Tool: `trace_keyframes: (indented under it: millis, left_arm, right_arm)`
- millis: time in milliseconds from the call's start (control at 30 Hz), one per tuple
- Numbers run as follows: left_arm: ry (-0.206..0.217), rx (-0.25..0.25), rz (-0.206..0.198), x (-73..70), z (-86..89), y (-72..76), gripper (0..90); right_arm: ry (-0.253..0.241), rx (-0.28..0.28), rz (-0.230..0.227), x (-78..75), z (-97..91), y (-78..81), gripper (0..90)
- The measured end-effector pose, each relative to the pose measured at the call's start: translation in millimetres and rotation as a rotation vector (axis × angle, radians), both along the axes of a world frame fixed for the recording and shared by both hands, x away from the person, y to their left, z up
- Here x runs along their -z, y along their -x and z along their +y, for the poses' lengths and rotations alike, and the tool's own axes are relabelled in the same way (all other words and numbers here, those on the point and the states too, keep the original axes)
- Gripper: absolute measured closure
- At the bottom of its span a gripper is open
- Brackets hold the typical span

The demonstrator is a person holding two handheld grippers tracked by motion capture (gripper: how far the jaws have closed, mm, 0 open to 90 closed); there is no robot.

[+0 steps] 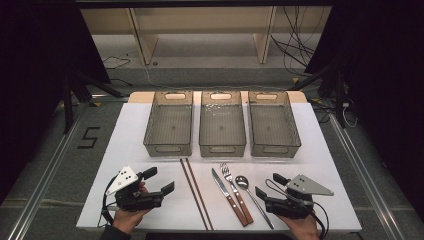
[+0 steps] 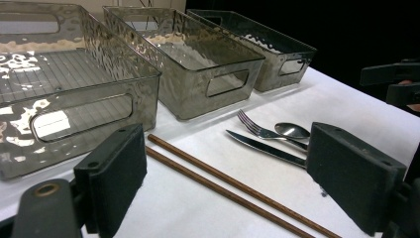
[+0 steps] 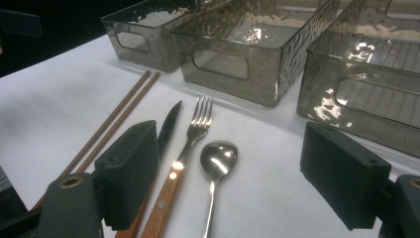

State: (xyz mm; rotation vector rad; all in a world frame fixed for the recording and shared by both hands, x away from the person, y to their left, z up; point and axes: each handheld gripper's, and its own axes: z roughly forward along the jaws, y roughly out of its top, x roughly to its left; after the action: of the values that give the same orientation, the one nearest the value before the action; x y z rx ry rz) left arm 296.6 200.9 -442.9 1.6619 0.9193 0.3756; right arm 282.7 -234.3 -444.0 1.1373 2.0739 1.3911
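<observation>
Brown chopsticks [image 1: 196, 192], a silver spoon [image 1: 253, 198] and smoky grey rippled bins [image 1: 222, 125] on a white table [image 1: 125, 140].

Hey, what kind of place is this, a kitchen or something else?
Probably a lab or recording studio, not a kitchen: black curtains flank the white table, loose cables trail over the floor, and a taped number marks the spot.

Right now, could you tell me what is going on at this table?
A person holds a left gripper and a right gripper low over the near edge of a white table, both open and holding nothing. Between them lie a pair of chopsticks, a knife, a fork and a spoon, all untouched. Three clear bins stand in a row farther back, with no cutlery in them. It looks like sorting has not begun.
</observation>
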Motion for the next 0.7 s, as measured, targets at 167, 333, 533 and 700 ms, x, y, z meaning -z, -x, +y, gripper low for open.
trace_keyframes:
  millis: [167, 333, 533, 700]
  left_arm:
    - [-0.018, 0.001, -0.002, -0.7, -0.9, -1.1, 15.5]
    - [-0.043, 0.021, 0.012, -4.9, -2.6, -4.6, 15.6]
    - [-0.104, 0.053, 0.012, -13.1, -7.8, -6.8, 15.8]
    - [-0.091, 0.052, 0.016, -14.3, -7.5, -6.9, 15.8]
  right_arm:
    - [0.001, -0.004, 0.002, 0.1, 0.2, 0.0, 23.5]
    - [0.004, -0.004, 0.010, 0.3, 0.1, -0.5, 23.5]
    - [0.006, -0.004, 0.014, -1.1, 0.7, -0.3, 23.7]
    - [0.027, -0.014, 0.039, -5.6, 8.7, -0.4, 24.7]
